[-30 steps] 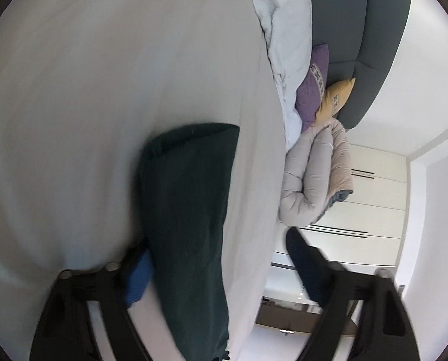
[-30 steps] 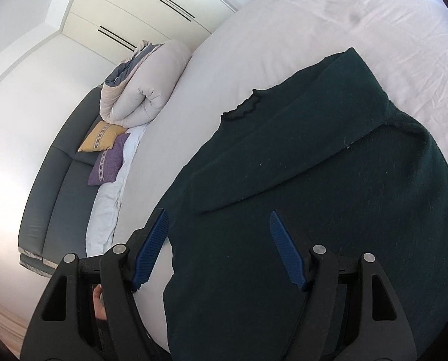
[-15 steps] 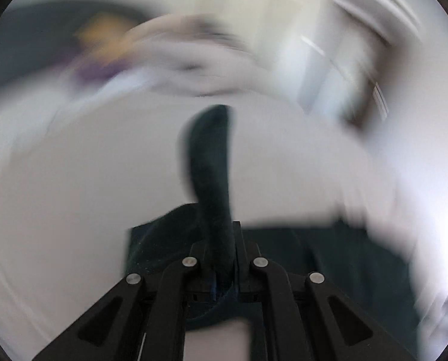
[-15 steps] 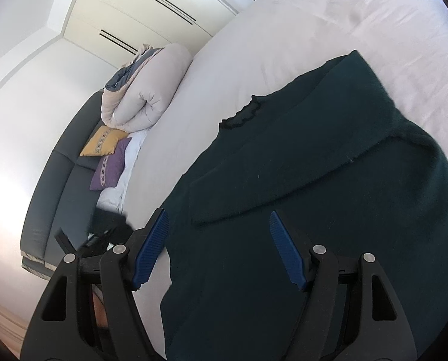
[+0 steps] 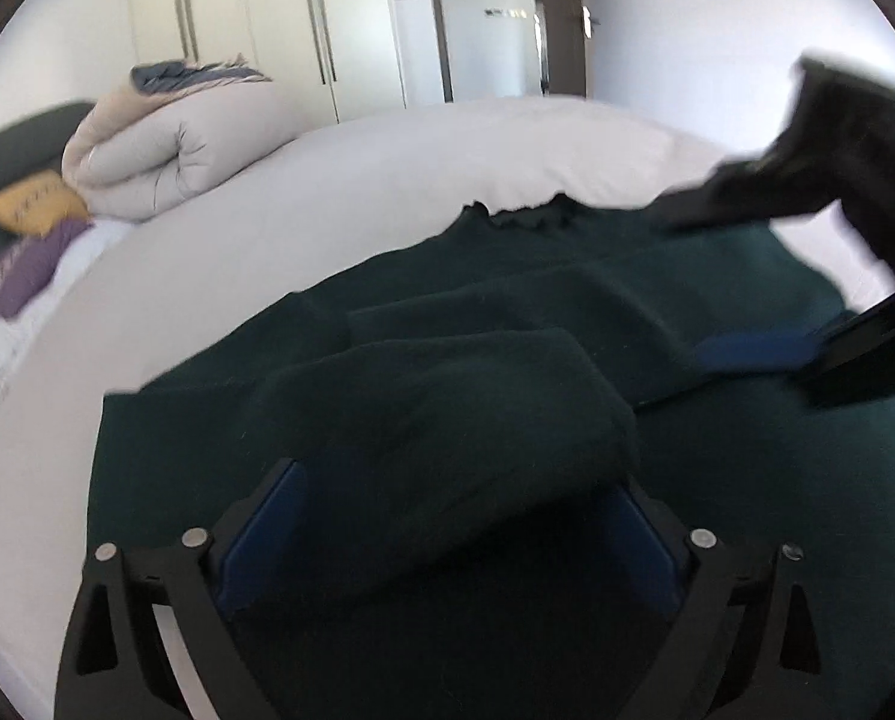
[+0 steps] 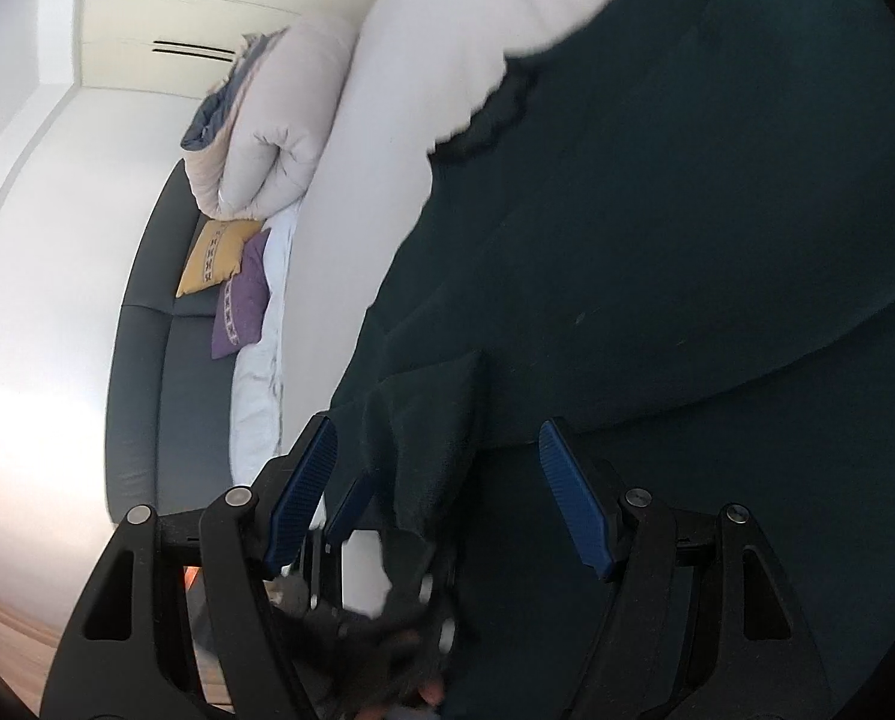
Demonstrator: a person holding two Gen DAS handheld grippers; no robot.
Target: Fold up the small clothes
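A dark green sweater (image 5: 747, 480) (image 6: 687, 240) lies spread on the white bed (image 5: 207, 276), its frilled collar (image 5: 525, 219) at the far edge. One sleeve (image 5: 447, 408) (image 6: 441, 420) is folded in over the body. That sleeve lies loose between the jaws of my left gripper (image 5: 453, 480), which are opening wide; the pads do not press on it. My right gripper (image 6: 435, 429) hovers open just above the sweater with nothing gripped. In the left wrist view it shows blurred at the right (image 5: 678, 285). A blue pad (image 6: 351, 504) of the left gripper shows under the right one.
A rolled beige duvet (image 5: 177, 150) (image 6: 273, 138) lies at the head of the bed. A yellow cushion (image 5: 33, 204) and a purple cushion (image 5: 15, 276) lean on the dark headboard (image 6: 147, 390). White wardrobe doors (image 5: 267, 30) stand behind. Bare sheet surrounds the sweater's left side.
My left gripper shut on the sleeve, swung it over onto the sweater's body and has opened its jaws. My right gripper dropped closer to the sweater and rolled, staying open.
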